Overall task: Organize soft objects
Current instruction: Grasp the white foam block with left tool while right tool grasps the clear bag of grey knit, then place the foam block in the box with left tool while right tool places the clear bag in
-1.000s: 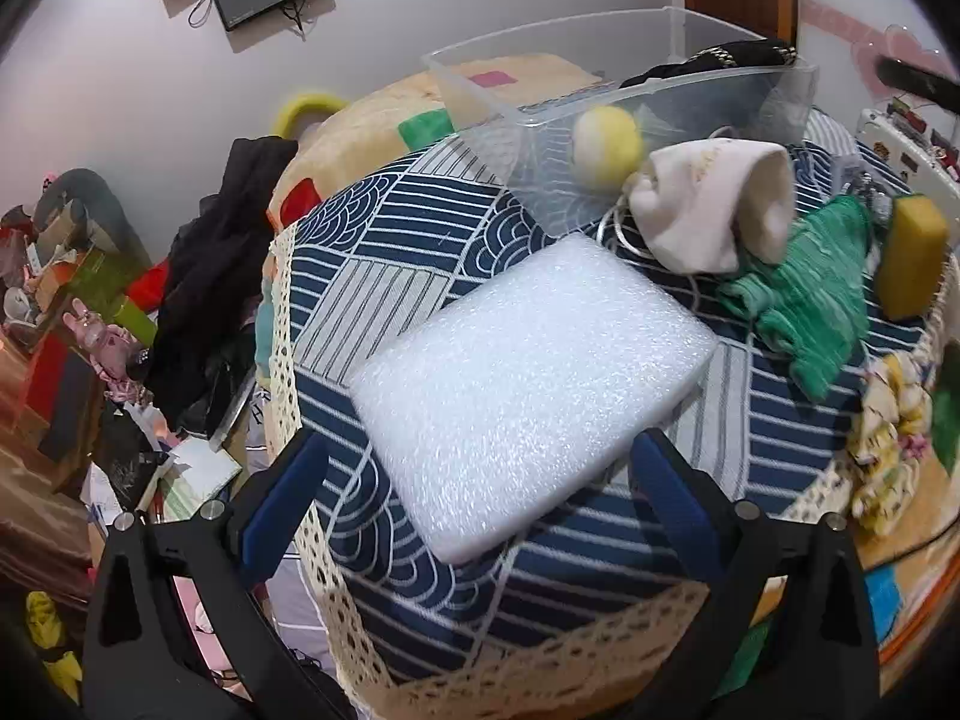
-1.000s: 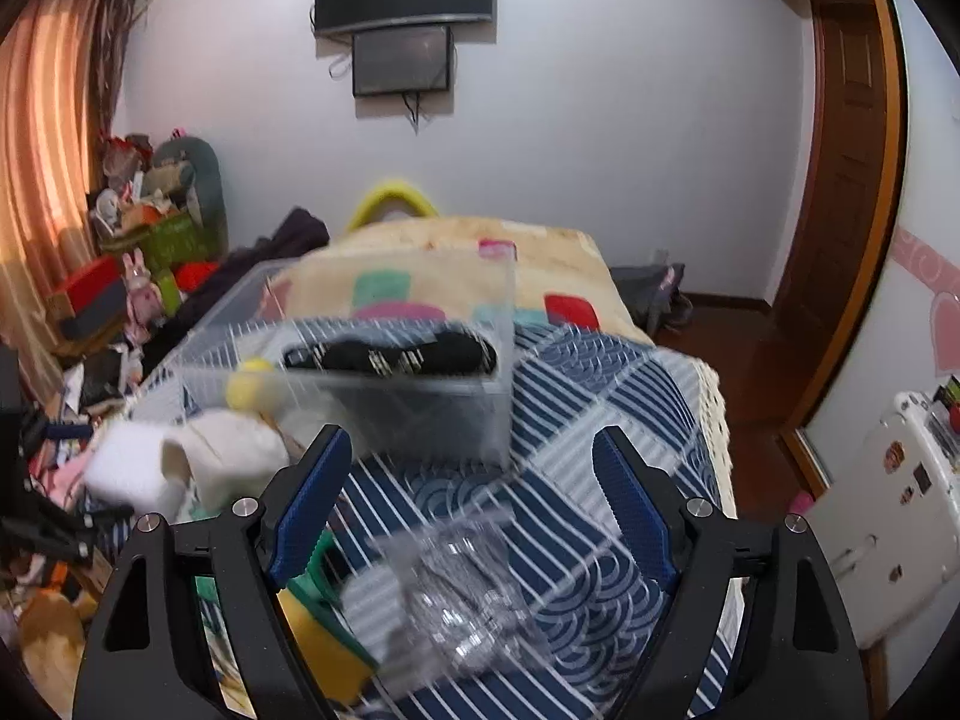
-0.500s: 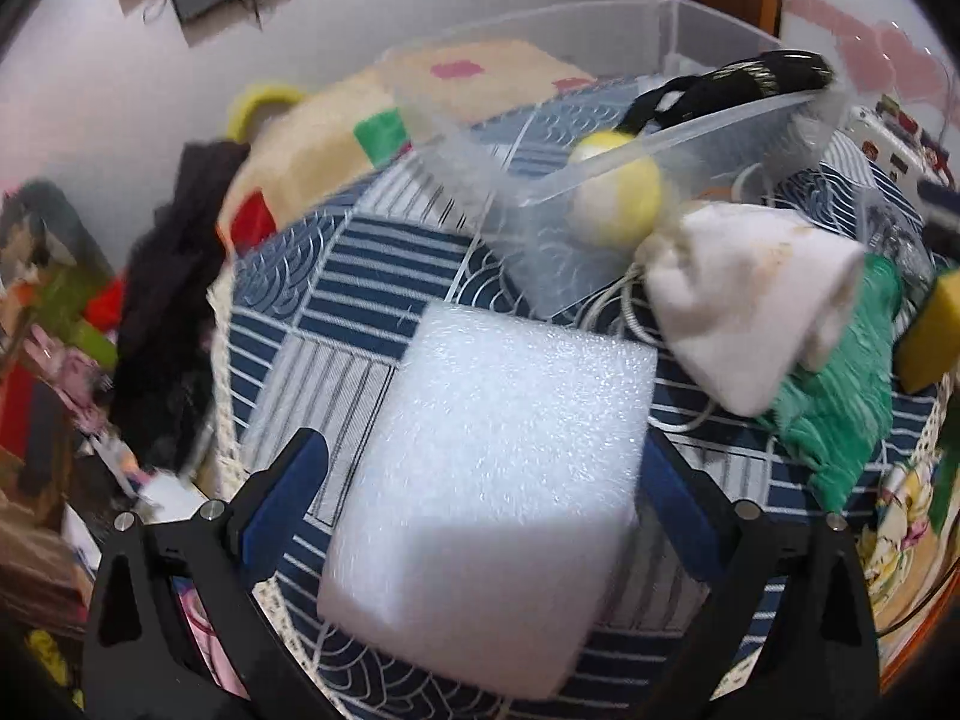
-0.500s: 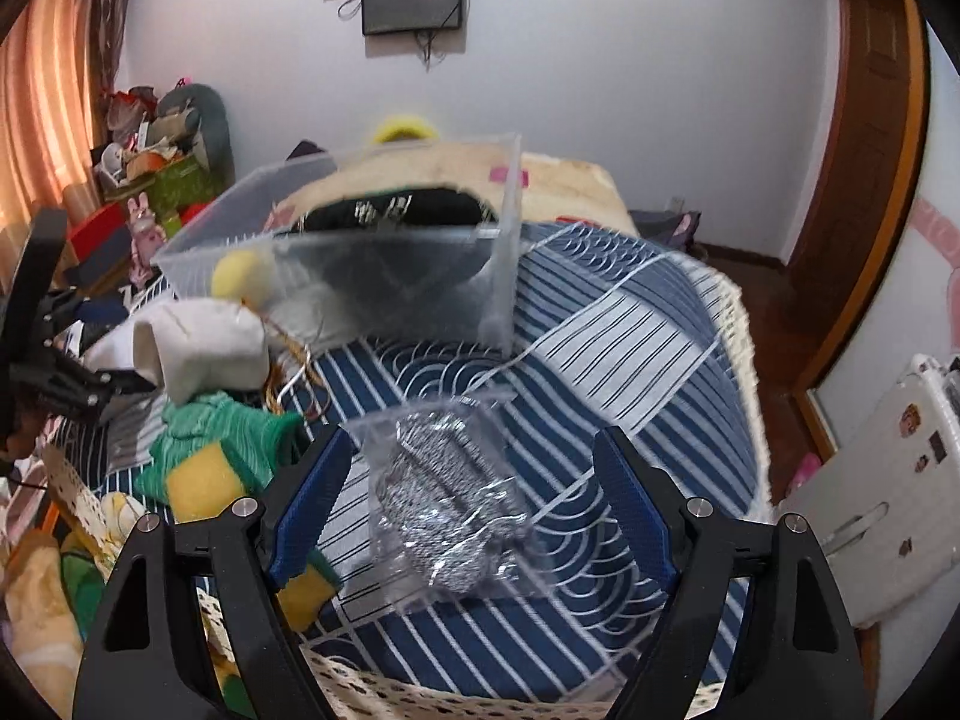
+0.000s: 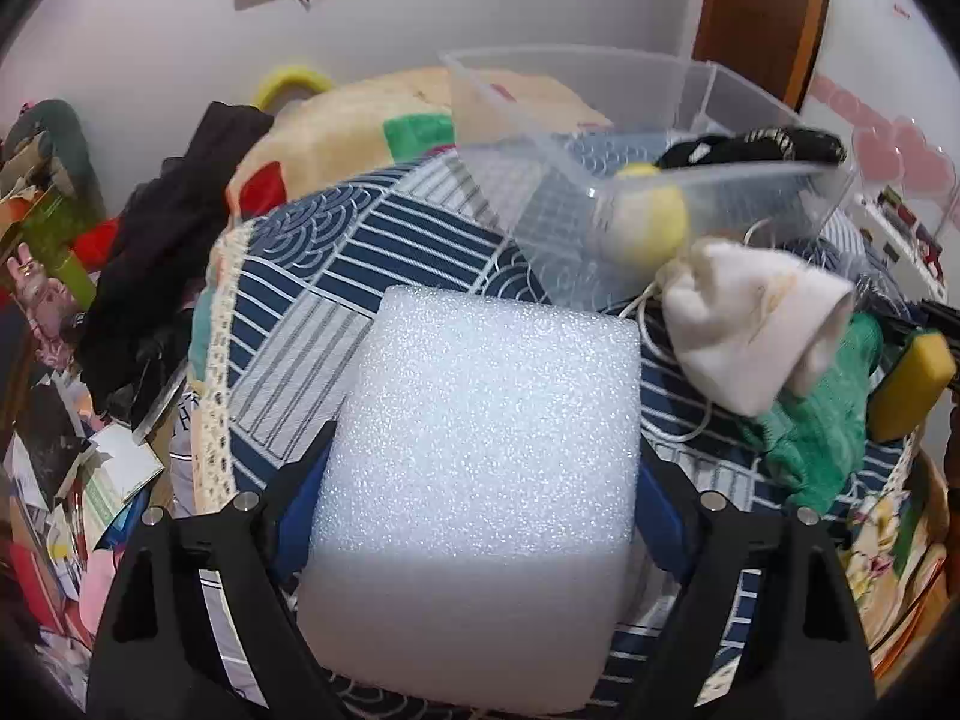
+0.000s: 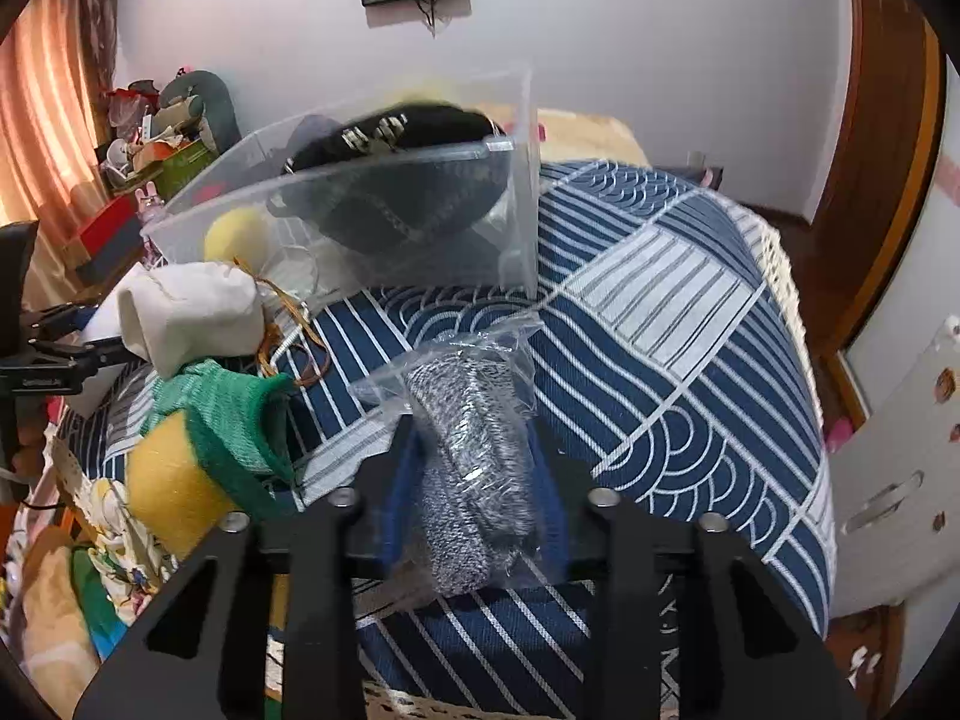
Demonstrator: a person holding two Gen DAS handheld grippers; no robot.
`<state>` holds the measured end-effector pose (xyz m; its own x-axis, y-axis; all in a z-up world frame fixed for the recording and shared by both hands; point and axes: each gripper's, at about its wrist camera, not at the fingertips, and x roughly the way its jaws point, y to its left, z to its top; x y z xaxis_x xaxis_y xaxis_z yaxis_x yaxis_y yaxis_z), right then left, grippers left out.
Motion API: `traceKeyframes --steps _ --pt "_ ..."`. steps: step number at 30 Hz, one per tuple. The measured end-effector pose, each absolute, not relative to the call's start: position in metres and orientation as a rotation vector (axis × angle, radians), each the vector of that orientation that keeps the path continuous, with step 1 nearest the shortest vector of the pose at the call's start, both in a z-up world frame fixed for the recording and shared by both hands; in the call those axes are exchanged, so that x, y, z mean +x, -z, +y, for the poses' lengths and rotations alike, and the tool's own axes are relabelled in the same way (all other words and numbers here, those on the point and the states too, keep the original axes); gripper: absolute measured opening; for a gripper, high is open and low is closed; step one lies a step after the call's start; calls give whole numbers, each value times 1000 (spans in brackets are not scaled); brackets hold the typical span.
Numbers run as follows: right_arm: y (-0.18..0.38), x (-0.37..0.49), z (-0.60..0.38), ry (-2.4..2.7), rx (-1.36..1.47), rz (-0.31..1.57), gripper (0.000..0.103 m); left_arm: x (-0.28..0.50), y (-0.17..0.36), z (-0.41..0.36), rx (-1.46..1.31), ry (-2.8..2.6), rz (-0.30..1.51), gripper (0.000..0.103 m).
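Two grippers each grip something soft. The left gripper (image 5: 480, 480) has its jaws pressed against both sides of a white foam block (image 5: 480, 450). The right gripper (image 6: 474, 480) has its jaws closed on a bagged grey cloth (image 6: 474, 456). Both things sit low over the patterned surface (image 6: 690, 360), near the clear bin (image 5: 630, 180).

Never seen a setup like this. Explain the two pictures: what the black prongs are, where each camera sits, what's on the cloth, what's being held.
The black prongs are handheld grippers, one per hand, each with a camera looking along its jaws. The left gripper is closed on a white foam block. The right gripper is closed on a bagged grey knit item. On the blue patterned tablecloth stands a clear bin holding a yellow ball and something black. Beside it lie a white cloth bundle, a green knit piece and a yellow sponge.
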<state>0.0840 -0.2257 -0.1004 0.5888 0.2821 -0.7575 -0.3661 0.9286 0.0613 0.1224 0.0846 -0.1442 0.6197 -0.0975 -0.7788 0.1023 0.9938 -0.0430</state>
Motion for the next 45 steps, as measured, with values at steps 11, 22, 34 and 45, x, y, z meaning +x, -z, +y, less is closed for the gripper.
traceKeyframes --steps 11,22,34,45 --pt "51 71 -239 -309 -77 700 24 104 74 79 -29 68 704 87" --pt "2 95 -218 -334 -38 514 24 111 28 65 -58 86 554 87" --pt "-4 118 -186 -402 -25 461 24 160 26 49 -160 129 570 87" --pt "16 148 -168 -425 -49 553 24 210 56 35 -202 149 679 87"
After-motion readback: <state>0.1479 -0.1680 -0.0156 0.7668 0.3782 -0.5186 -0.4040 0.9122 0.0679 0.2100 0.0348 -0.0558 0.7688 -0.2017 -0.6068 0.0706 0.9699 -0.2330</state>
